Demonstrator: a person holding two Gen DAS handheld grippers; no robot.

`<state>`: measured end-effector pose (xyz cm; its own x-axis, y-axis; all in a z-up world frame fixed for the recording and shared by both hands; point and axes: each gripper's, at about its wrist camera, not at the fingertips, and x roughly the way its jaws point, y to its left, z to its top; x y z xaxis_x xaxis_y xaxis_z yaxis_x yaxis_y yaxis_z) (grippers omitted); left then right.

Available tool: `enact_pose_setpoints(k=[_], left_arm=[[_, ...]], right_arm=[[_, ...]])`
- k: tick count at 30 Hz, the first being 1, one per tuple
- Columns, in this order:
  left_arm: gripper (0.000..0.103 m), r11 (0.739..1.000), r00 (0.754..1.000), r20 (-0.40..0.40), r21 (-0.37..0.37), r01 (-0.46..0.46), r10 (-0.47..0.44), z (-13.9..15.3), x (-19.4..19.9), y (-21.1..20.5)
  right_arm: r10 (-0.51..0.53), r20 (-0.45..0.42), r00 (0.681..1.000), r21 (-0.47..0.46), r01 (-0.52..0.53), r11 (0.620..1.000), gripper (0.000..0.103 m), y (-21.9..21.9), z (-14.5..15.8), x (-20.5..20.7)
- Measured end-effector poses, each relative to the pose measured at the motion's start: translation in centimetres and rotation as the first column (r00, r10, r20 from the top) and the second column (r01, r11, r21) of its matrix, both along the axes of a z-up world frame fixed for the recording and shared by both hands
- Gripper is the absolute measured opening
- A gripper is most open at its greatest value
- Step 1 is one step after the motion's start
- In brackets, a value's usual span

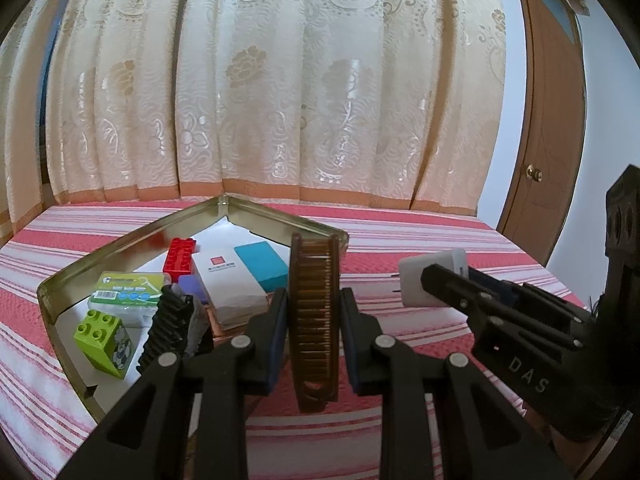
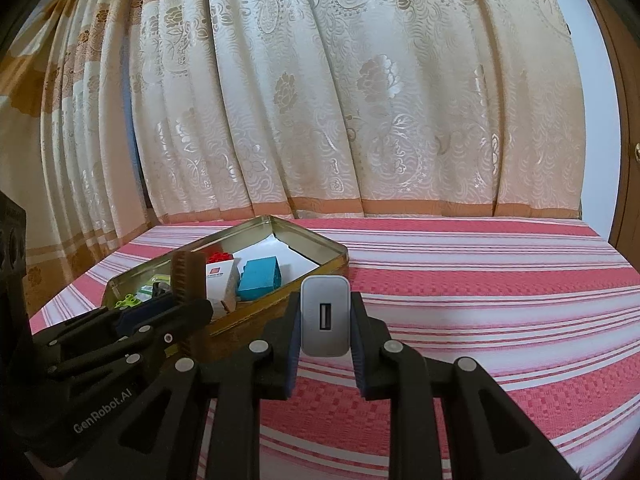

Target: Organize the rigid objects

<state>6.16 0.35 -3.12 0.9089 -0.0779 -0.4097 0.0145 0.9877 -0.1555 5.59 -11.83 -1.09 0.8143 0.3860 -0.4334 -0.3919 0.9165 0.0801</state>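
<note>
My left gripper (image 1: 314, 304) is shut on a brown comb (image 1: 315, 280), held on edge above the striped cloth near the right wall of a gold metal tin (image 1: 160, 226). My right gripper (image 2: 326, 316) is shut on a white USB charger (image 2: 325, 312), its port facing the camera; the same charger (image 1: 416, 280) shows at the right of the left wrist view, prongs pointing left. In the tin lie a red brick (image 1: 180, 256), a green brick (image 1: 102, 334), a blue box (image 1: 262, 264), a white box (image 1: 228, 280), a black brush (image 1: 170, 320) and a green-labelled pack (image 1: 126, 292).
The tin (image 2: 320, 258) sits on a bed or table covered with red-and-white striped cloth (image 2: 480, 300), which stretches bare to the right. A cream patterned curtain (image 1: 260, 80) hangs behind. A wooden door (image 1: 548, 120) stands at the far right.
</note>
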Motion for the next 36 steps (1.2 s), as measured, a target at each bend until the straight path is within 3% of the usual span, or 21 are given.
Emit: enact_pose_setpoints(k=[24,36], left_arm=[[0.024,0.999,0.999,0.026,-0.041,-0.026,0.027,0.3,-1.1,1.8],[0.024,0.998,0.997,0.051,-0.024,-0.051,0.052,0.4,-2.6,3.7]], right_arm=[[0.045,-0.007,0.999,-0.011,-0.045,0.999,0.024,2.1,-0.1,-0.2],[0.076,-0.022,0.997,-0.026,-0.077,0.997,0.024,3.7,-0.4,0.3]])
